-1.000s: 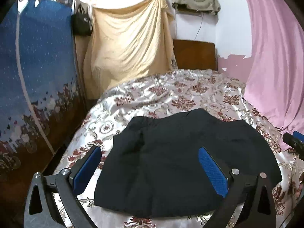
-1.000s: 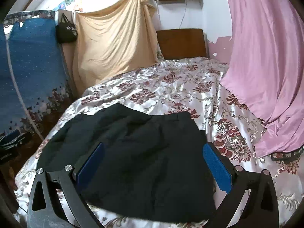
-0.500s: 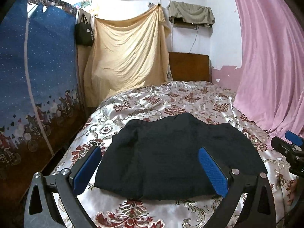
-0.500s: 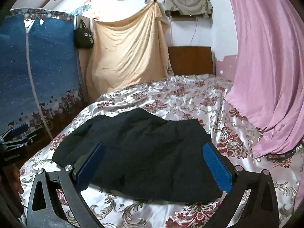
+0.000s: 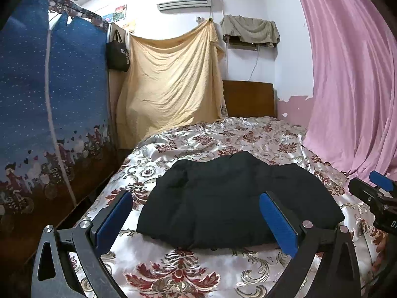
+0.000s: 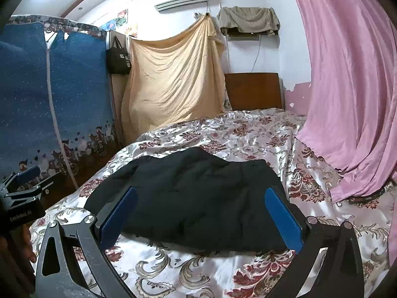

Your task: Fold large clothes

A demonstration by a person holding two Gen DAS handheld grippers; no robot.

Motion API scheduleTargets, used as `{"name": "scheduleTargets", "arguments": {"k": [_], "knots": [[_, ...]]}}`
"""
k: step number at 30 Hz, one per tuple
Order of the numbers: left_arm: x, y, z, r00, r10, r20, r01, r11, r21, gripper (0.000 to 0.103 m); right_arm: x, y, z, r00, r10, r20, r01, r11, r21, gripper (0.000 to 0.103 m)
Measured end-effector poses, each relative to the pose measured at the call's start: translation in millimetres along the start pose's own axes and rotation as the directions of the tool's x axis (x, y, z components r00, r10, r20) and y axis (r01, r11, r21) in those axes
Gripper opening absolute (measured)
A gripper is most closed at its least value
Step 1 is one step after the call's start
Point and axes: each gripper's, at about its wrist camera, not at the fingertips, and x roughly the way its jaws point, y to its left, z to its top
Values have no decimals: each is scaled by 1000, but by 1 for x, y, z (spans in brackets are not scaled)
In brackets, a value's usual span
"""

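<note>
A black garment (image 5: 230,198) lies folded in a flat bundle on the floral satin bedspread (image 5: 173,275); the right wrist view shows it too (image 6: 196,198). My left gripper (image 5: 196,211) is open, held back from the garment's near edge, with nothing between its blue pads. My right gripper (image 6: 201,208) is open as well and hangs just short of the near edge. Each gripper shows in the other's view: the right one (image 5: 374,193) at the right edge, the left one (image 6: 22,181) at the left edge.
A blue starry fabric wardrobe (image 5: 49,114) stands along the bed's left side. A pink curtain (image 5: 352,79) drapes onto the bed at the right. A yellow cloth (image 5: 173,84) and a wooden headboard (image 5: 248,99) are at the far end. A hand (image 6: 27,245) holds the left gripper.
Both grippers have pulled back and up from the garment, so more bedspread shows in front of it. The garment lies still; both stay open.
</note>
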Motion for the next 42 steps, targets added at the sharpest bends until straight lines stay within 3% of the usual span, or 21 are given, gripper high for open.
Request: {"name": "scheduleTargets", "arguments": {"k": [21, 42], "knots": [[-38, 14, -48, 1000, 8, 19, -8, 1000, -1, 103, -38, 23, -47, 997, 25, 68, -24, 1000, -9, 102], [-49, 27, -79, 1000, 3, -19, -3, 1000, -8, 103, -44, 30, -78, 999, 47, 26, -46, 999, -21, 102]]}}
